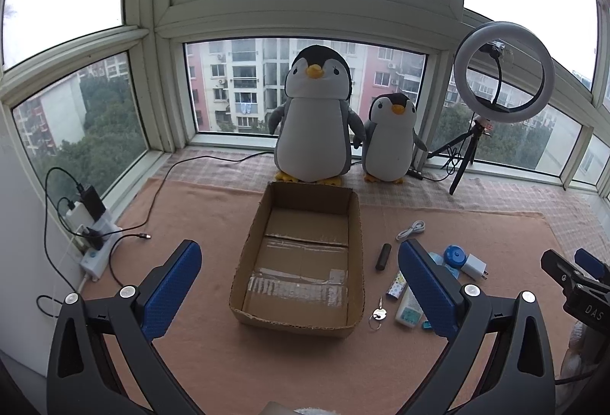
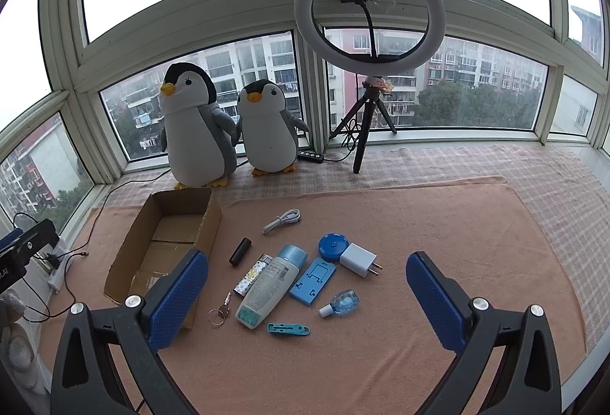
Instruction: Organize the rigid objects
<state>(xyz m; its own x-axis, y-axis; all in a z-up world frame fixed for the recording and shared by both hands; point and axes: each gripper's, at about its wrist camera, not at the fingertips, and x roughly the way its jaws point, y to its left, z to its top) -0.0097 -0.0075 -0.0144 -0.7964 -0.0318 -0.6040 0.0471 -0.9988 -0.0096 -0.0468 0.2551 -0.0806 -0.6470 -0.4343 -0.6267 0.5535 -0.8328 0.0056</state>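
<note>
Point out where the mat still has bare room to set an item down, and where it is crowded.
Free: the inside of the cardboard box, nothing in it; the wide mat stretch right of the white charger plug toward the checked cloth; the near strip in front of the teal clip. Crowded: the cluster between the box and the plug, around the lotion bottle.

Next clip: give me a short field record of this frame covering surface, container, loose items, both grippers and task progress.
surface: peach cloth mat
container: open brown cardboard box, nothing inside
loose items: white lotion bottle with blue cap, black cylinder, white wall charger, round blue case, blue phone stand, key on ring, coiled white cable
left gripper: open, holding nothing, above the box
right gripper: open, holding nothing, above the items
progress: nothing packed yet
</note>
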